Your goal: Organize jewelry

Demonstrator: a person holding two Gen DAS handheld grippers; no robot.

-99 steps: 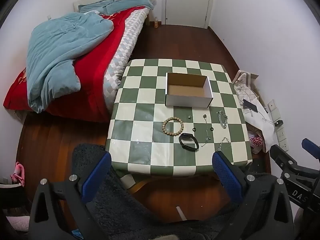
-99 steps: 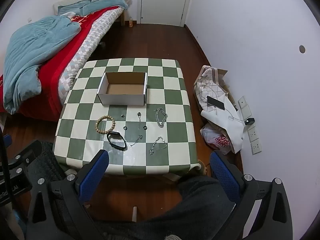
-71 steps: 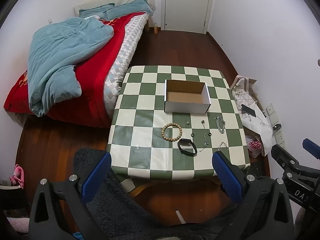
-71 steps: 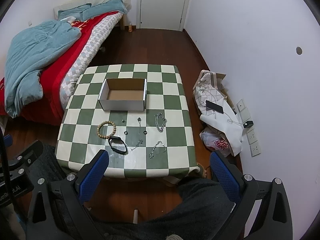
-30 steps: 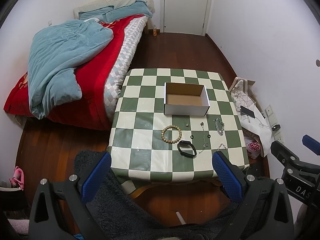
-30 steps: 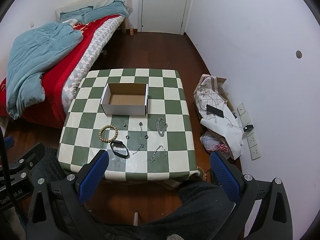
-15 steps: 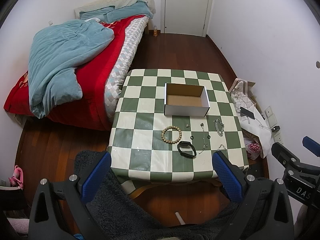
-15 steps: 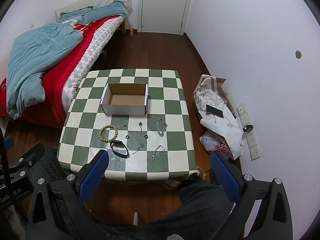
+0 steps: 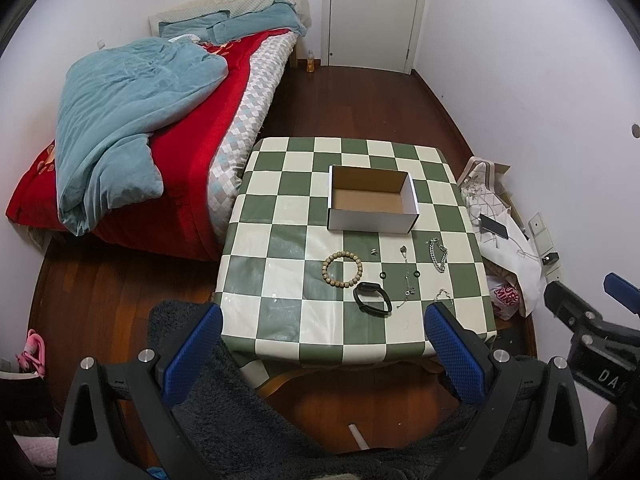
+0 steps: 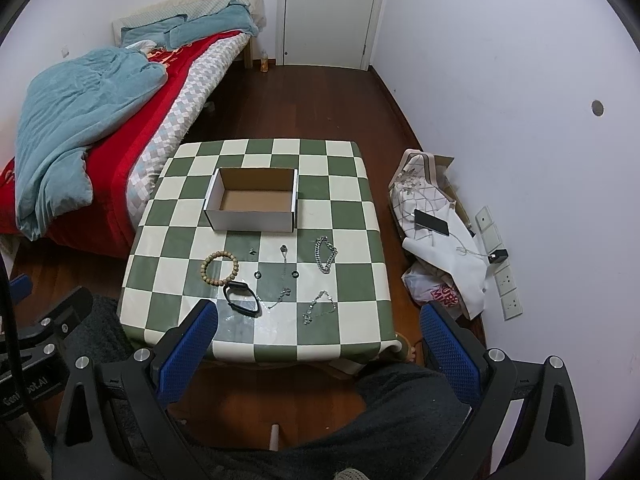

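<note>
An open, empty white cardboard box [image 9: 372, 200] [image 10: 253, 201] stands on a green-and-white checkered table [image 9: 280, 312] [image 10: 352, 328]. In front of it lie a wooden bead bracelet [image 9: 342, 269] [image 10: 219, 267], a black band [image 9: 373, 298] [image 10: 241, 299], a thick silver chain [image 9: 438, 254] [image 10: 326, 259], thin chains [image 10: 319, 307], a pendant [image 10: 283, 249] and small rings. My left gripper [image 9: 320, 340] and right gripper [image 10: 318, 340] are both open and empty, held high above the table's near edge.
A bed with a red cover and teal blanket [image 9: 120, 132] stands left of the table. Bags, a phone and cables [image 10: 436, 232] lie on the floor by the right wall. A white door [image 9: 374, 12] is at the back. Wooden floor surrounds the table.
Both grippers have risen and drawn back a little, so the table looks smaller and more of the room shows. Nothing on the table has moved.
</note>
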